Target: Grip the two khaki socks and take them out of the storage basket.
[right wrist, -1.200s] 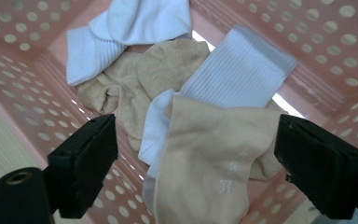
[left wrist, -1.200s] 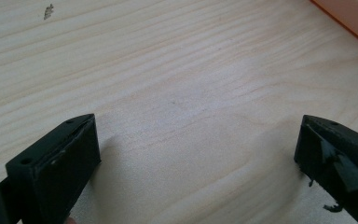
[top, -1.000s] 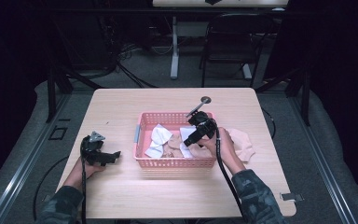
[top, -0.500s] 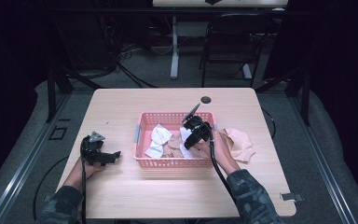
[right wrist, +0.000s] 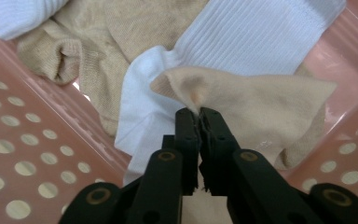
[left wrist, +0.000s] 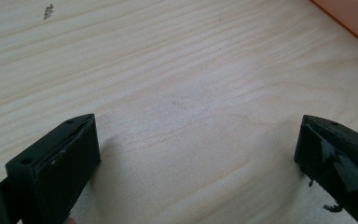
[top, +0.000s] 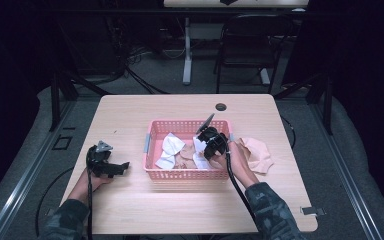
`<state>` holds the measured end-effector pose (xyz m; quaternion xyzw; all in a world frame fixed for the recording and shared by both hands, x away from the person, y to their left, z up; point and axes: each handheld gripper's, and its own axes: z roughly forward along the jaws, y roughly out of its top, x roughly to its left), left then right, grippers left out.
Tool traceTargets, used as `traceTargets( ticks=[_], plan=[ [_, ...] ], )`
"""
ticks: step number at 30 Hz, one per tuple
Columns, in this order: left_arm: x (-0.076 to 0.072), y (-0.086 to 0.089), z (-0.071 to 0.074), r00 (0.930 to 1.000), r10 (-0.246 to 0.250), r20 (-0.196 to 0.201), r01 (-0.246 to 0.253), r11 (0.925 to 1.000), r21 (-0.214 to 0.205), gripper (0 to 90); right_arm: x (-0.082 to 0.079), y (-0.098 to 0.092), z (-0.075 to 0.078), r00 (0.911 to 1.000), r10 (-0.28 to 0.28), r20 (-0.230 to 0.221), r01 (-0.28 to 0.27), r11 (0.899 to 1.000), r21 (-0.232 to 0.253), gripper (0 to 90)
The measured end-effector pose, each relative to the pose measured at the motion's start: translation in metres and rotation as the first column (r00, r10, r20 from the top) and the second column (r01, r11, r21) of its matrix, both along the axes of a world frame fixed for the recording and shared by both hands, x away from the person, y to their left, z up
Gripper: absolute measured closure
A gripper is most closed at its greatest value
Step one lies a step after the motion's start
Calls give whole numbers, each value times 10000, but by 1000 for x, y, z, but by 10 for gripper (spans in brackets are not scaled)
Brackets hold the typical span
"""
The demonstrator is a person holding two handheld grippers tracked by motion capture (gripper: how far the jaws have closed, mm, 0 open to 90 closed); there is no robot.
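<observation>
A pink plastic basket [top: 152, 142] in the middle of the table holds white socks [top: 170, 147] and beige socks. My right gripper [top: 201, 150] reaches down into the basket's right part. Its jaws have just been closing and now pinch a fold of a beige sock [right wrist: 256, 98], which lies over a white ribbed sock [right wrist: 256, 39] in the right gripper view [right wrist: 198, 114]. My left gripper [top: 122, 166] rests on the table left of the basket, jaws wide apart over bare wood [left wrist: 191, 154], nothing between them.
A beige cloth [top: 257, 152] lies on the table right of the basket. A round cable hole [top: 221, 107] sits near the table's far edge. The basket's perforated walls [right wrist: 23, 154] close in on both sides of my right gripper. A chair [top: 245, 45] stands beyond the table.
My right gripper has dipped lower into the basket's right part. The left gripper has stayed where it was.
</observation>
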<state>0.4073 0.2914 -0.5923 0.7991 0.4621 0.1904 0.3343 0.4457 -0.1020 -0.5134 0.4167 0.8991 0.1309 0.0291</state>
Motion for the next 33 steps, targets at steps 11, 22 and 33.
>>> traceTargets(
  ticks=[11, 22, 33],
  plan=[
    [0, 0, 0, 10000, 3, 1, -3, 10000, -3, 0, -7, -15, 23, 9987, 29, 512, -57, 9984, 563, 886],
    [1, 0, 0, 10000, -46, 18, 46, 10000, 9, 0, -12, -34, 54, 9961, -105, 876, 6, 9938, 1116, 890],
    [1, 0, 0, 10000, -22, 42, 22, 10000, 14, 0, -13, -42, 83, 9886, -364, 1458, 133, 9876, 1561, 890]
  ],
)
